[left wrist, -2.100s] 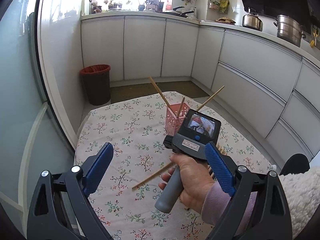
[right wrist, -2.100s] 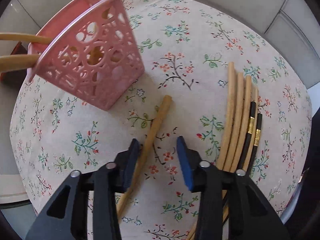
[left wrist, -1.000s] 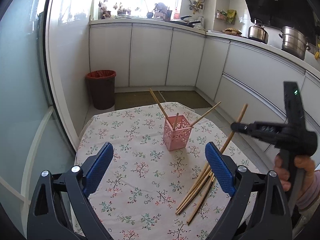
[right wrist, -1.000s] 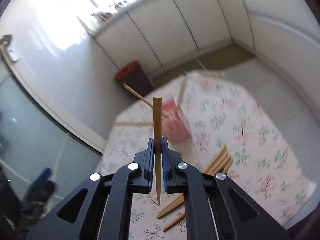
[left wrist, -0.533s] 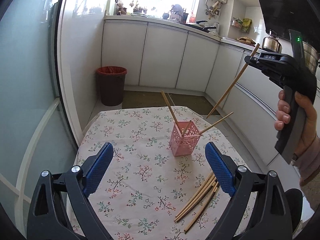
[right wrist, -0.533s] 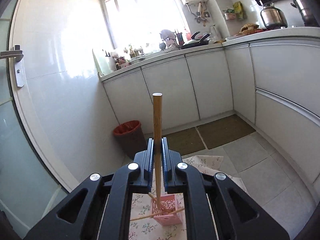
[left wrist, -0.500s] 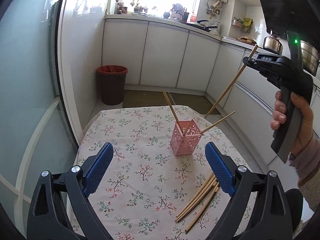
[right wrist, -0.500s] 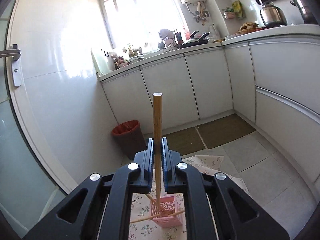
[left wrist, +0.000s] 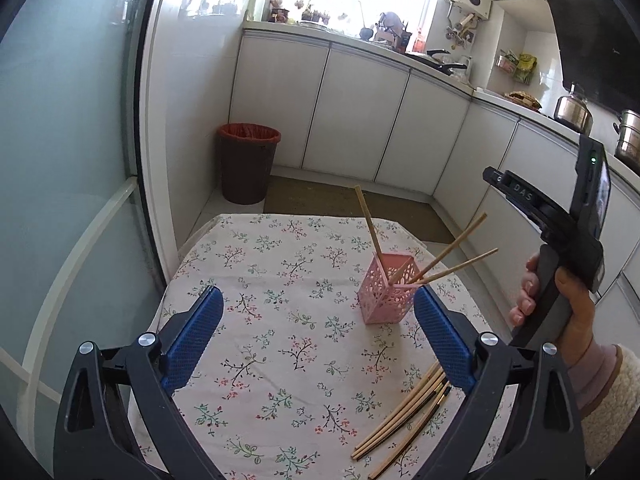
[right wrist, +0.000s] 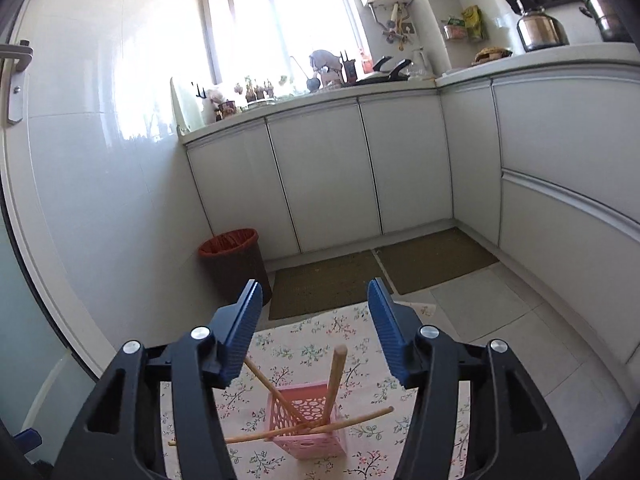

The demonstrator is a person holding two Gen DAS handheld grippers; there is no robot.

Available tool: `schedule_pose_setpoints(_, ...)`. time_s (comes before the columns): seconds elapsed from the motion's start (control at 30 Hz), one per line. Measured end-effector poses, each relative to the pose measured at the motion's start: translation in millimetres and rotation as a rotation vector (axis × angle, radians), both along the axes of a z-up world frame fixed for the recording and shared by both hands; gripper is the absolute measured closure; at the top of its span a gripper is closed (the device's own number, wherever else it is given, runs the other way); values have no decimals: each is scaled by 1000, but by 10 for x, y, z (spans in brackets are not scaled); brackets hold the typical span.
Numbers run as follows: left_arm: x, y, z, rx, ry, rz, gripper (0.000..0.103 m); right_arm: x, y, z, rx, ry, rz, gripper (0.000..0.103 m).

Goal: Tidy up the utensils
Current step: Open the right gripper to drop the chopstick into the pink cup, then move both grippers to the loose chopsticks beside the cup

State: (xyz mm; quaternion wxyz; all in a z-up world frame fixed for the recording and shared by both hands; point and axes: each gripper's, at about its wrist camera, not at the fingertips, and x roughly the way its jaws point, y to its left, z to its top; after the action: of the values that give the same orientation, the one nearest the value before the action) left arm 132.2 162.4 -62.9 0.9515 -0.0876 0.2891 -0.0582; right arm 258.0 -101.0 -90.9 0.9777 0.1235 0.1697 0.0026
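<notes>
A pink lattice holder [left wrist: 385, 294] stands on the floral-clothed table [left wrist: 280, 280] with several wooden chopsticks leaning out of it. My left gripper [left wrist: 318, 312] hangs open over the near part of the table, nothing between its fingers. More chopsticks [left wrist: 404, 412] lie loose in a bundle by its right finger. A hand [left wrist: 568, 300] holds my right gripper [right wrist: 316, 292] up in the air above and behind the holder [right wrist: 308, 428]. Its jaws are opening and nothing is between them. One chopstick [right wrist: 335, 376] stands almost upright in the holder just below them.
A dark waste bin with a red liner [left wrist: 248, 160] stands on the floor beyond the table. White kitchen cabinets [left wrist: 360, 120] run along the back and right. A brown floor mat [right wrist: 384, 272] lies before them. A glass door [left wrist: 60, 160] is at the left.
My right gripper, shut on an upright chopstick half a second ago, has opened. That chopstick now stands in the pink holder. The right gripper sits lower and further right in the left wrist view.
</notes>
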Motion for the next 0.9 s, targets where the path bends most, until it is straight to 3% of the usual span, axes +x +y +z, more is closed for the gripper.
schedule_pose_setpoints(0.17,-67,-157,170,-18,-42,24,7,-376,-116,198,-46,-32,-45,25)
schedule_pose_setpoints(0.3,-98,-348,232,-3,-46,29,7,-633,-209,213,-80,-19,-67,18)
schedule_pose_setpoints(0.37,-111,-450,271,-7,-49,26,7,-745,-277,193,-85,-3,-74,11)
schedule_pose_setpoints(0.57,-125,-722,313,-21,-47,22,7,-1072,-438,119,-135,24,-105,7)
schedule_pose_setpoints(0.73,-44,-1006,218,31,15,-27,7,-1283,-672,14,-139,84,-116,6)
schedule_pose_setpoints(0.9,202,-1283,-214,157,224,-114,7,-1366,-1150,-338,-8,284,-104,7)
